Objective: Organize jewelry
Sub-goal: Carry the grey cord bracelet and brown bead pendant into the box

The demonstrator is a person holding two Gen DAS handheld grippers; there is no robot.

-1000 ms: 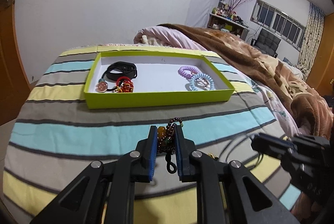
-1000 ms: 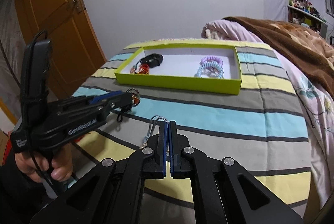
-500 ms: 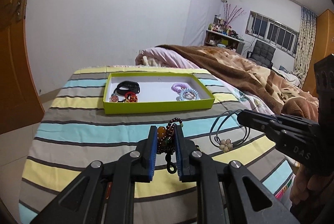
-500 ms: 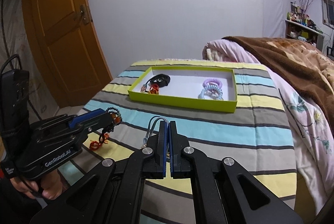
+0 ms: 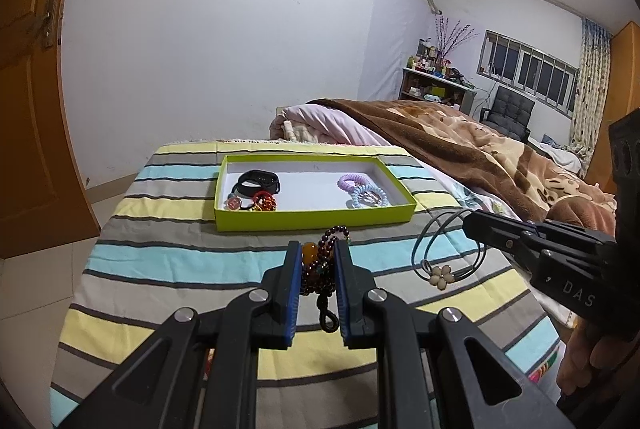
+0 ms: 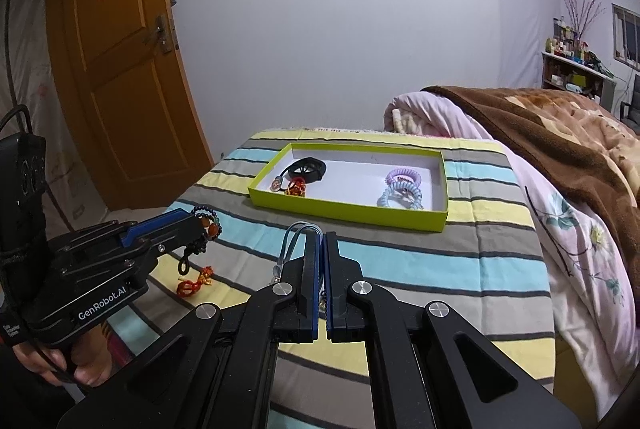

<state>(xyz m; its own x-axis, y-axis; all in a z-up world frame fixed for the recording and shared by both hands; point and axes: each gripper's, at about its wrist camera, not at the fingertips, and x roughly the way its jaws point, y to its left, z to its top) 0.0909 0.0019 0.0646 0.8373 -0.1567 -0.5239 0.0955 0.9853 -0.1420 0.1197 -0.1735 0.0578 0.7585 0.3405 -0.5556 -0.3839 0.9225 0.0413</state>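
1. Left gripper (image 5: 317,265) clamps a dark bead bracelet (image 5: 320,265), lifted clear of the bed's (image 5: 168,257) near end, its tail loop dangling.
2. Right gripper (image 6: 322,261) is clenched on a grey cord necklace (image 5: 444,253) whose flower pendant (image 5: 439,275) hangs just over the blanket.
3. Green tray (image 5: 312,221) sits near the bed's far edge; done so far: a black band (image 5: 256,183) and red pieces in its left end, coil ties (image 5: 364,191) in its right.
4. Left to do, I judge: both held pieces, plus a red charm (image 6: 194,283) lying by the bed's near left edge.
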